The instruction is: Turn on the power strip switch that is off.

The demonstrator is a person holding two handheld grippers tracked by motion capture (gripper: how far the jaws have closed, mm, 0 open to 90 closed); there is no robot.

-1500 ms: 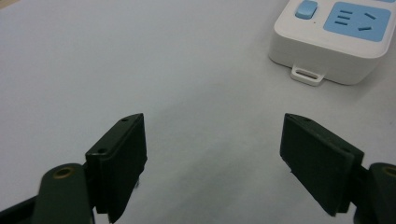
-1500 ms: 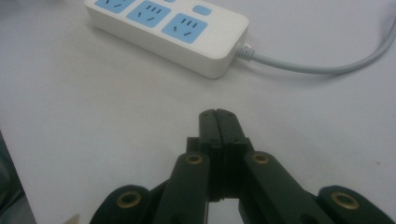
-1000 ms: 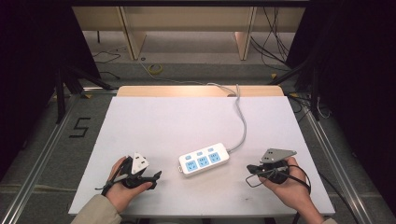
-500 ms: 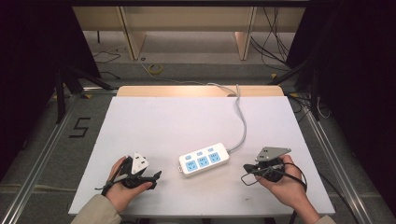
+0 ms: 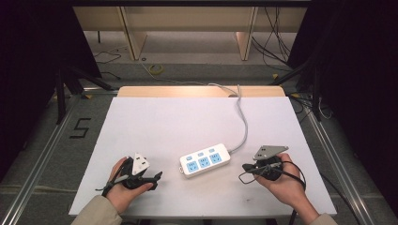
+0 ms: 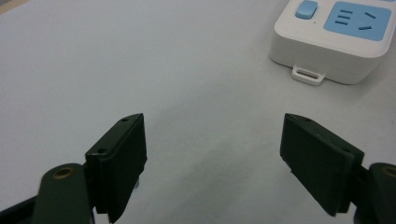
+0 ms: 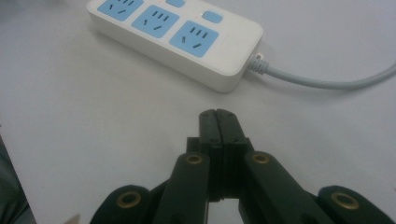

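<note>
The power strip (image 5: 205, 161) is what I am working toward; it lies flat near the front middle of the white table (image 5: 187, 122), between my two hands, its grey cable (image 5: 244, 122) running off toward the far edge. Starting at the tongs: my right gripper (image 7: 218, 116) has its jaws pressed together with nothing between them, its tip pointing at the cable end of the strip and still apart from it; my left gripper (image 6: 212, 154) stands wide open, holding nothing, bare table between its jaws, the strip's near end with its little hanging tab (image 6: 308, 74) ahead and to one side. From the high view the left gripper (image 5: 152, 177) sits to the strip's left and the right gripper (image 5: 246, 167) to its right, both close to the front edge. I judge the step in hand to be the approach; to do it well I would turn the left gripper until the strip's short end sits square between the open jaws; then I would bring the closed right tip low and slow toward a blue switch (image 7: 213, 17), steadying the body so it does not skate on the smooth top.
</note>
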